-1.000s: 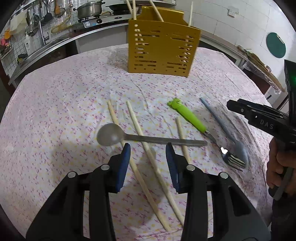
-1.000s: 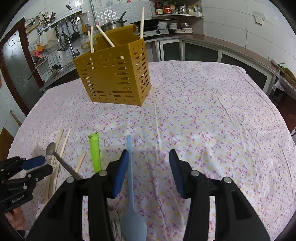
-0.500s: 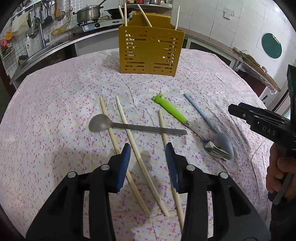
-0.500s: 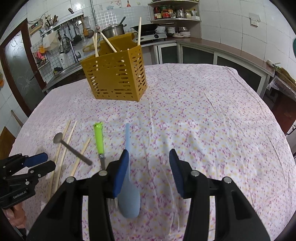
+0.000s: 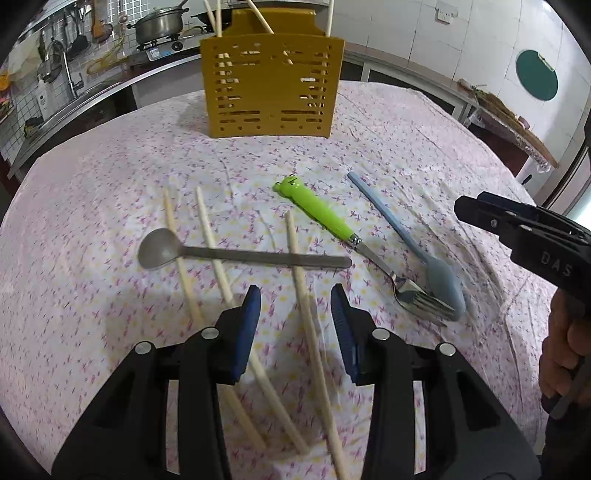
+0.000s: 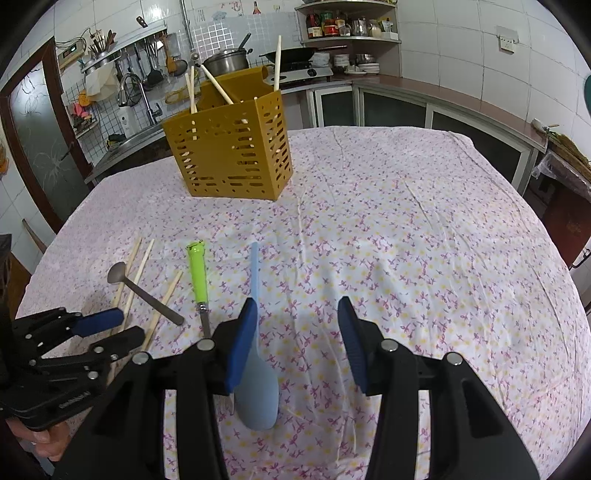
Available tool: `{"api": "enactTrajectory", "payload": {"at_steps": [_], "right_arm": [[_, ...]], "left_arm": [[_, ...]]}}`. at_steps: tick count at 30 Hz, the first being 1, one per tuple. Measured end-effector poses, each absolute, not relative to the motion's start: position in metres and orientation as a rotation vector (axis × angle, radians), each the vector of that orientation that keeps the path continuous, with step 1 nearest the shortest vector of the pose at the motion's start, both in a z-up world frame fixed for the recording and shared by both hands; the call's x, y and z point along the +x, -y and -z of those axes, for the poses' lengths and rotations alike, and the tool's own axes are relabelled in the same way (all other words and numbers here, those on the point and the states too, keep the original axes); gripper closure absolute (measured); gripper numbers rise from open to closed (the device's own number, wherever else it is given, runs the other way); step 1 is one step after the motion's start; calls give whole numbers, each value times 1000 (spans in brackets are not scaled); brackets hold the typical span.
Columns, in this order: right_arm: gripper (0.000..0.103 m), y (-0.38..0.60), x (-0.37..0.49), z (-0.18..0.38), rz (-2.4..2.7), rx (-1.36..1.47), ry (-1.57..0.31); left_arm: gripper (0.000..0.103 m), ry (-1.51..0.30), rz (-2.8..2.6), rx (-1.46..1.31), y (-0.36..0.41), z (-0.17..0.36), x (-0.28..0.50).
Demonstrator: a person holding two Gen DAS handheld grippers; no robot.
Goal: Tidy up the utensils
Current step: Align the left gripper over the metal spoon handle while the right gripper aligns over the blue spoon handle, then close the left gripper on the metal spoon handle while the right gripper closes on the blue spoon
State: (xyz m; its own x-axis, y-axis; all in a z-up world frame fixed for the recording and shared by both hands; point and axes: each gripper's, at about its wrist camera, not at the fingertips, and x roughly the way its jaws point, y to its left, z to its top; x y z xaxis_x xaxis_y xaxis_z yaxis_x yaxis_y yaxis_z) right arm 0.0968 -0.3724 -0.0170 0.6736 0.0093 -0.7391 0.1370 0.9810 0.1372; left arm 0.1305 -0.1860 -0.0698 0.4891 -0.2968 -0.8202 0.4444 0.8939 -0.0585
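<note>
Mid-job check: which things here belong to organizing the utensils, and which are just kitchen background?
Job items:
- yellow slotted utensil holder
- three loose chopsticks
- metal spoon
- green-handled fork
- blue spoon
- left gripper and right gripper, both empty

Background:
- steel pot
- faucet
- shelf jars
</note>
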Motion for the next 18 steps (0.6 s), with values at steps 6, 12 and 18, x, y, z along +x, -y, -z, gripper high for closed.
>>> {"api": "enactTrajectory", "payload": {"at_steps": [6, 12, 18], "right_arm": [[58, 375, 115, 27, 61, 184, -854], [58, 374, 137, 33, 49, 180, -866], [58, 373, 156, 36, 45, 176, -872]], "left_arm": [[65, -984, 443, 210, 200, 84, 152], [65, -974, 419, 230, 209, 82, 185], [65, -996, 400, 197, 206, 80, 224]]}}
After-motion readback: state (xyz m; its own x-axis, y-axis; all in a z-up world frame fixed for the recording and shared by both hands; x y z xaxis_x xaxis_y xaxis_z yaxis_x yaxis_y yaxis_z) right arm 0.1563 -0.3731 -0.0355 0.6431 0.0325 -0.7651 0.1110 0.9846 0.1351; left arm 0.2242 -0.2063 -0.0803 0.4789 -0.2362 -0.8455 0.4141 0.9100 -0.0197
